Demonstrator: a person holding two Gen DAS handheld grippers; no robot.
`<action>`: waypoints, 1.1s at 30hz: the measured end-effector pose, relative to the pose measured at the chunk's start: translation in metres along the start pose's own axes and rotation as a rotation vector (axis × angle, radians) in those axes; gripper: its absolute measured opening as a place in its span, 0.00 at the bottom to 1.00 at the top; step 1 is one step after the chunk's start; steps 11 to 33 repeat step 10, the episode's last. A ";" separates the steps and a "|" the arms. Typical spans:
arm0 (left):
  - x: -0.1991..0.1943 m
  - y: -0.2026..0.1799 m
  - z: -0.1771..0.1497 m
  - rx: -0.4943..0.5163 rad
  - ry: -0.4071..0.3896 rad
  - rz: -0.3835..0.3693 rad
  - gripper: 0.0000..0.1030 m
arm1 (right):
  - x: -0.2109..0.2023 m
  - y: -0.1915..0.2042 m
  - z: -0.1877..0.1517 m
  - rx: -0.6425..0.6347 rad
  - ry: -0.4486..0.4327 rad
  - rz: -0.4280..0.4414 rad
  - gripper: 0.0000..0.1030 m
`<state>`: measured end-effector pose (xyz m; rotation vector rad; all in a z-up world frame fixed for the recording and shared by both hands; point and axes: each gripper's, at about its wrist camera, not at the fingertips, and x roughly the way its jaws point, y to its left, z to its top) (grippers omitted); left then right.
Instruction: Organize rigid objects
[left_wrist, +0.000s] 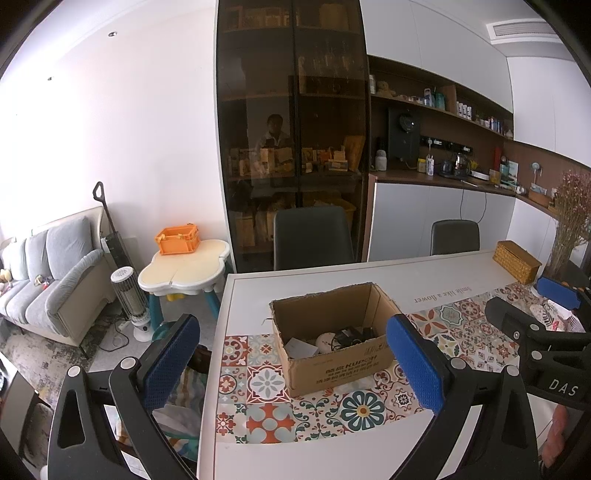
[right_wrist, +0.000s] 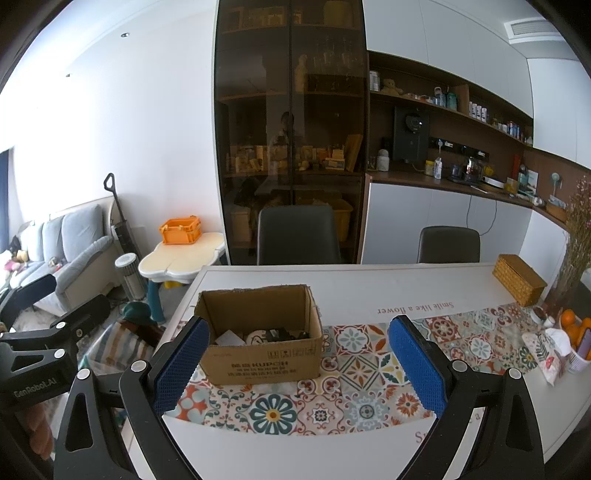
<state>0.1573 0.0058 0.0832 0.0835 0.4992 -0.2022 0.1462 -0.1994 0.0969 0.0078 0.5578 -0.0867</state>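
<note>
Both grippers, left and right, are spread wide and empty; reaching carelessly may push the light cardboard box off the table.

One cardboard box stands on the patterned table mat. One woven basket sits far right on the table. Two dark chairs, one at centre and one to the right, stand on the far side. One orange crate rests on one small side table at left. One grey sofa lies far left. Two grippers, left and right, each show two blue pads.
</note>
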 end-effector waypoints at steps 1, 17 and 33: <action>0.000 0.000 0.000 -0.001 -0.001 0.000 1.00 | 0.000 0.000 0.000 0.000 -0.001 0.000 0.95; 0.000 -0.001 0.000 -0.003 0.002 0.001 1.00 | 0.000 0.000 0.000 0.000 0.000 -0.001 0.95; 0.000 -0.001 0.000 -0.003 0.002 0.001 1.00 | 0.000 0.000 0.000 0.000 0.000 -0.001 0.95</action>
